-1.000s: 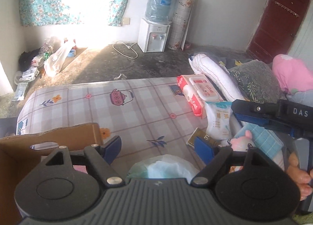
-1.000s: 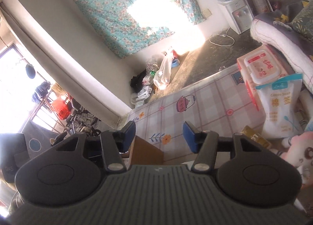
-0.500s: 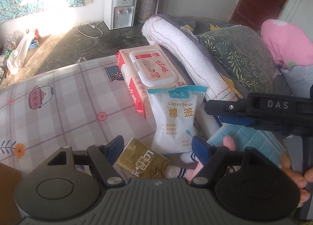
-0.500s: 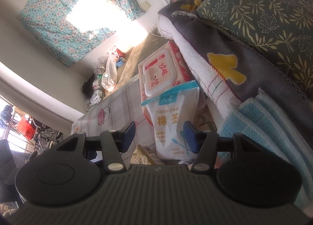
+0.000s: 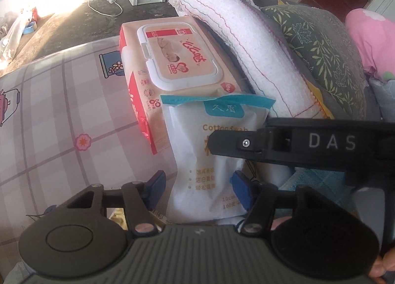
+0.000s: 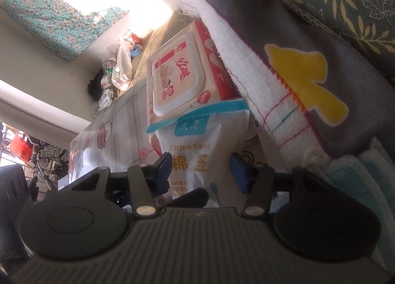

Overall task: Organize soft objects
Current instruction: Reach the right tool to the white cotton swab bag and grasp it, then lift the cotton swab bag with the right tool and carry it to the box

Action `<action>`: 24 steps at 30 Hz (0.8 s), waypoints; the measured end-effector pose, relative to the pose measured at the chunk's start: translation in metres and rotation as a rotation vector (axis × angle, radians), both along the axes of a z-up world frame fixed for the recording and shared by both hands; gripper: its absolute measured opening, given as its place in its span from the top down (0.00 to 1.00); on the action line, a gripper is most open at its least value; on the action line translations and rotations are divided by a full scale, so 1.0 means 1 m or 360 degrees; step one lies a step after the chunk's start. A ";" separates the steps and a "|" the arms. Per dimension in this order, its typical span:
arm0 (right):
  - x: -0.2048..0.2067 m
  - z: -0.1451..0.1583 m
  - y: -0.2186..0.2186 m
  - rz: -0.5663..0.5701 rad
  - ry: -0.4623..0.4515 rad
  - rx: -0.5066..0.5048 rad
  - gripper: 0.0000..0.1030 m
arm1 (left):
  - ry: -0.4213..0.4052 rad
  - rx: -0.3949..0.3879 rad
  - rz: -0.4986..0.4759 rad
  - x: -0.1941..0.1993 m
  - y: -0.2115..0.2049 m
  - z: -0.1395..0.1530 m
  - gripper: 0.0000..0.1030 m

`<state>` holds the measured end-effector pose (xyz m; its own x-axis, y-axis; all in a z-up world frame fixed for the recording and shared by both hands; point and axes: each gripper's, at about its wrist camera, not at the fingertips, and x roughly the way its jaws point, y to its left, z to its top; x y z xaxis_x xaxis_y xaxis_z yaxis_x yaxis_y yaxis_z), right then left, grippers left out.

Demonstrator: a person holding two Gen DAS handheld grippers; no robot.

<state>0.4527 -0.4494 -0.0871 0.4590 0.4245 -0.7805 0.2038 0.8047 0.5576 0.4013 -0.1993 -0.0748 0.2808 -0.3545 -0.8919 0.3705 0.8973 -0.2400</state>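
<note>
Both the left hand-held gripper [image 5: 197, 186] and right hand-held gripper [image 6: 200, 169] are open, straddling the cotton swab pack [image 5: 212, 160] on the bed, near the wipes pack [image 5: 172, 61]. Close squarely at mid-pack; grip gently.

I see a glossy white plastic cotton swab bag [image 5: 212, 160], crinkled, at centre frame. Above it, the wipes pack [image 5: 172, 69] has shiny soft film and a smooth hard plastic lid. Upper right, a rolled blanket [image 5: 246, 44] looks nubbly, woven cloth. The left gripper [image 5: 197, 185] in the foreground is matt black plastic with blue pads.
</note>
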 end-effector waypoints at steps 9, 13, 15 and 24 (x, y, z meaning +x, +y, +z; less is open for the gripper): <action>0.013 -0.014 0.016 -0.0023 0.0021 -0.0020 0.69 | 0.0081 -0.0074 0.0044 0.008 0.004 -0.007 0.55; 0.008 -0.013 0.016 -0.0040 -0.0012 -0.0006 0.76 | 0.0064 -0.0063 0.0020 0.004 -0.003 -0.001 0.65; 0.005 -0.011 0.018 -0.0044 -0.0036 -0.0015 0.78 | 0.0047 -0.0059 0.0013 0.000 -0.004 0.003 0.68; -0.015 0.021 0.026 -0.0056 -0.0138 0.0033 0.80 | -0.0019 -0.0105 0.0004 -0.022 0.011 0.043 0.69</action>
